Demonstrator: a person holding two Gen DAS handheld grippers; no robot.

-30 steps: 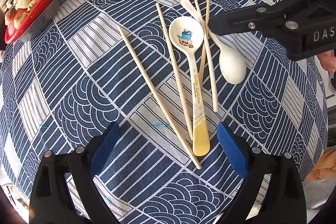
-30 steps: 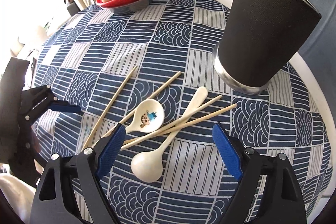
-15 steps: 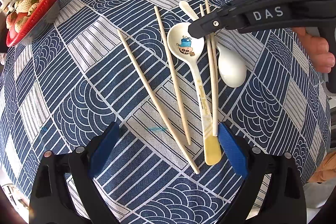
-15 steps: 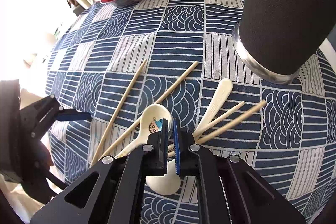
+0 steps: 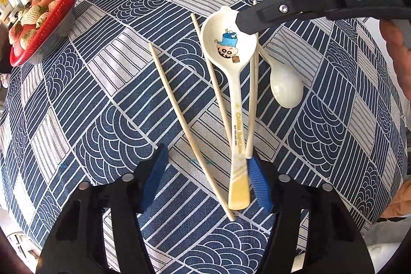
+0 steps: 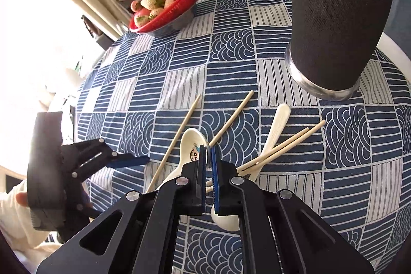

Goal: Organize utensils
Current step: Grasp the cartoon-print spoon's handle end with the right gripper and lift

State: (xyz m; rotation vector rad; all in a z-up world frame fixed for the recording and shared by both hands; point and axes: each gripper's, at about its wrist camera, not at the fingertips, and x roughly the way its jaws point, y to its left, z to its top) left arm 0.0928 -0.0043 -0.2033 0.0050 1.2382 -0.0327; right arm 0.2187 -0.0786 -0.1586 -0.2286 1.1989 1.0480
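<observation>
A cartoon-printed spoon (image 5: 228, 43) lies among several wooden chopsticks (image 5: 179, 114) on the blue patterned tablecloth. My right gripper (image 5: 246, 26) is shut on the rim of the spoon's bowl (image 6: 190, 145), and the bowl is tipped up off the cloth. My left gripper (image 5: 206, 176) is closing around the spoon's yellow handle end (image 5: 239, 194) and one chopstick tip. Its right pad (image 5: 258, 182) sits against the handle, while the left pad is still apart. A plain white spoon (image 5: 286, 89) lies beside them, partly under two chopsticks (image 6: 287, 145).
A tall black cup (image 6: 334, 17) stands at the far edge of the round table, just beyond the utensils. A red basket of strawberries and an apple (image 6: 164, 9) sits at the far left. A person's hand (image 5: 395, 50) shows at the right.
My right gripper came down, shut on the cartoon spoon's bowl rim and tipped it up. My left jaws have narrowed around the handle end, which slid slightly right.
</observation>
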